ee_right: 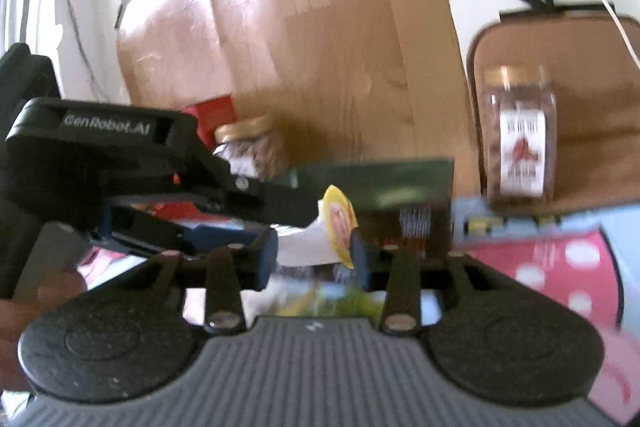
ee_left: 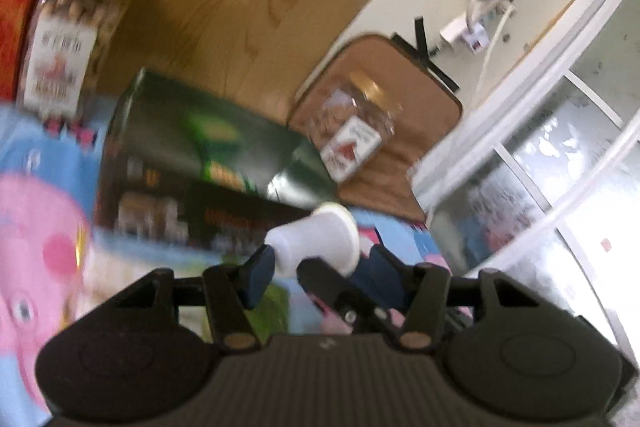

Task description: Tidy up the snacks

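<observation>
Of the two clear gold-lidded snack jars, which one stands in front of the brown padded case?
The clear jar with the red-and-white label, standing apart at the right; the other gold-lidded jar stands beside the red box.

White cup (ee_left: 320, 239) with yellow lid (ee_right: 340, 223); dark green box (ee_left: 192, 155); gold-capped jar (ee_right: 518, 131).

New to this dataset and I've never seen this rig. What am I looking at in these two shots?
There is no robot. A person holds a two-finger claw in each hand, and each claw carries a fisheye camera looking along its fingers. One picture is from the left claw, the other from the right claw. On a cartoon-print cloth stand a dark green box, a left jar and a right jar, both gold-lidded. A small white cup sits between the fingers of both claws at once. Blur hides which claw actually grips it.
</observation>
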Demonstrator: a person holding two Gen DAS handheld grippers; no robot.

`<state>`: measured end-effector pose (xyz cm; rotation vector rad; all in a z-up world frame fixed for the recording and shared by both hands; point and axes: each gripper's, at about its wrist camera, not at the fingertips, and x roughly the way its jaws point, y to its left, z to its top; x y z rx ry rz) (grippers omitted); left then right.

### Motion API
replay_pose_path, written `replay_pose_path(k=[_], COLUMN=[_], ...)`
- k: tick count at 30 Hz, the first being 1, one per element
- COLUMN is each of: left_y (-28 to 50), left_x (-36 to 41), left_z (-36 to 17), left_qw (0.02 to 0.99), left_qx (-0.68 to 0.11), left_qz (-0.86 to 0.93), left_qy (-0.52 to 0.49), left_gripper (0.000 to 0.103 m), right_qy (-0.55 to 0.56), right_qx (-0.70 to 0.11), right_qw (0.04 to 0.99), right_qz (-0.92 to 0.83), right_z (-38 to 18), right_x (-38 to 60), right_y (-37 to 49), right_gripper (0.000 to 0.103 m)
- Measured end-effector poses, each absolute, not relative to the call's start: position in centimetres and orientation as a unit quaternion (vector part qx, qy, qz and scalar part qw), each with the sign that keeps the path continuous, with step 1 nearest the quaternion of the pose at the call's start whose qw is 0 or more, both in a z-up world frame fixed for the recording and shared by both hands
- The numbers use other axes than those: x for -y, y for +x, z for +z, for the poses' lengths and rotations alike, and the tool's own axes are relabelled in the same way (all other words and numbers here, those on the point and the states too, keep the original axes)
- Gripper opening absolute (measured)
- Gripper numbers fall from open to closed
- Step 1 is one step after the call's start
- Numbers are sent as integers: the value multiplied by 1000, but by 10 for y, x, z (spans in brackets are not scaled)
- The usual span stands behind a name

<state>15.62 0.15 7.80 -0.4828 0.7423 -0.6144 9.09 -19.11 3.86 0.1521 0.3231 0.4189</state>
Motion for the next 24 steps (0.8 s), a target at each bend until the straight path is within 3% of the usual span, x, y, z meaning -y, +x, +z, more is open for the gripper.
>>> replay_pose_path(k=[2,4,7,9,11,19,24], left_y=[173,189,213,224,228,203,172], left_x=[-2,-6,-11,-13,-16,-48,-80], left_z=[81,81,77,74,74,81,65], left_qw=[862,865,870,872,868,876,888], left_qx=[-350,-344,-338,-341,-343,-312,-312], left_qz=[-285,-272,-252,-238,-237,-239,-209], left_qy=[-230,-245,-255,-258,-268,-280,-265], left_gripper=[54,57,56,62,62,63,63], right_qy=[75,89,87,85,87,134,178], right_qx=[-153,-150,-147,-153,-153,-131,-192], right_qw=[966,964,966,967,969,969,942], right_qz=[196,200,193,186,175,160,208], right_z=[43,43,44,43,44,41,23], right_x=[188,187,177,172,175,206,214], right_y=[114,134,158,165,170,131,114], right_gripper=[32,31,36,39,49,49,49])
